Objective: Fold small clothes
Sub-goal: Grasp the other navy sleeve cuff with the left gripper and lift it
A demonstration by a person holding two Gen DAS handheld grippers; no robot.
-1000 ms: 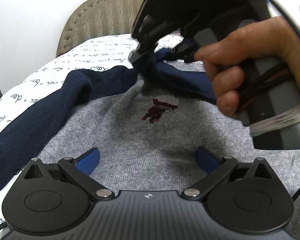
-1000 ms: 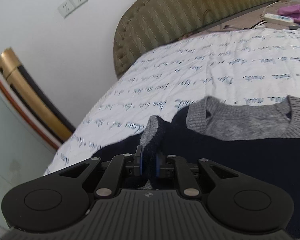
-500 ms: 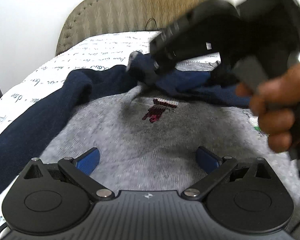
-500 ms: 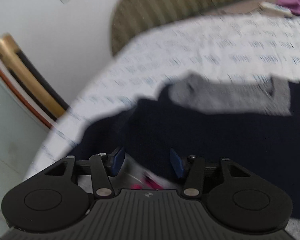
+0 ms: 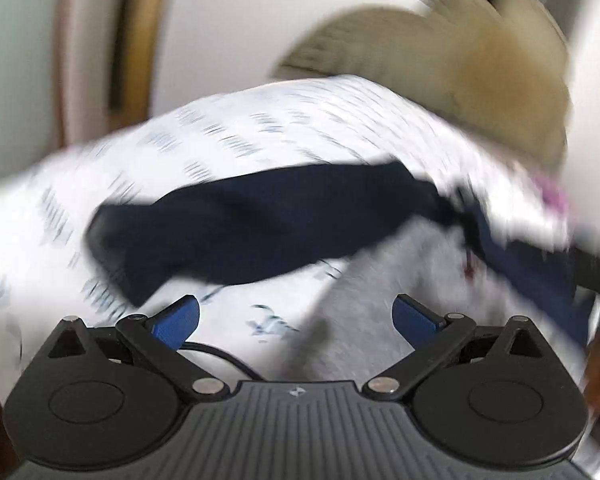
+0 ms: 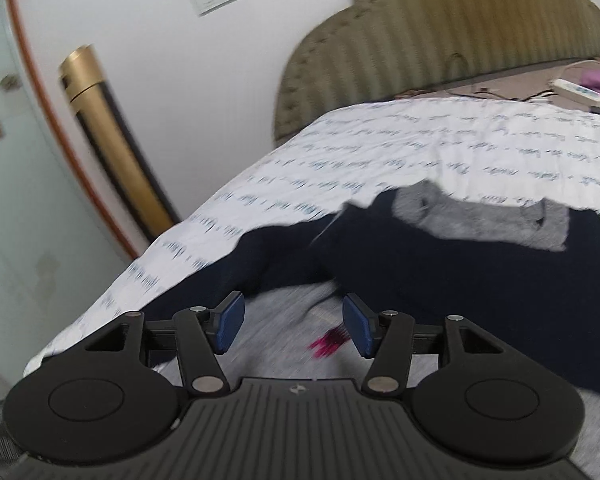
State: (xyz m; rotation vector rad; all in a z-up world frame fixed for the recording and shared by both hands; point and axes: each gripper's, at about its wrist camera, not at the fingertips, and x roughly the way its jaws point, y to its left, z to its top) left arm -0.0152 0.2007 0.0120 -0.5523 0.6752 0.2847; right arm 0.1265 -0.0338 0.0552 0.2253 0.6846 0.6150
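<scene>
Both my grippers empty: right gripper (image 6: 293, 325) jaws just opened half-wide over sweater (image 6: 284, 344) on bed (image 6: 440, 148), left gripper (image 5: 296, 320) wide, nearer the left navy sleeve (image 5: 260, 220) lying crosswise ahead.

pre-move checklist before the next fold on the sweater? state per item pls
1. Right claw empty: ok. Its jaws have just been opening; only the sweater lies below the gap, nothing pinched.
2. Left claw empty: ok. Jaws wide apart, nothing between them.
3. Navy sleeve folded across the grey body: ok, it lies over the chest.
4. Other navy sleeve folded in: not ok, it stretches out over the bedsheet.
5. Left view sharp enough to aim: not ok, heavy motion blur.
6. Sweater flat, no bunching: cannot tell.
</scene>
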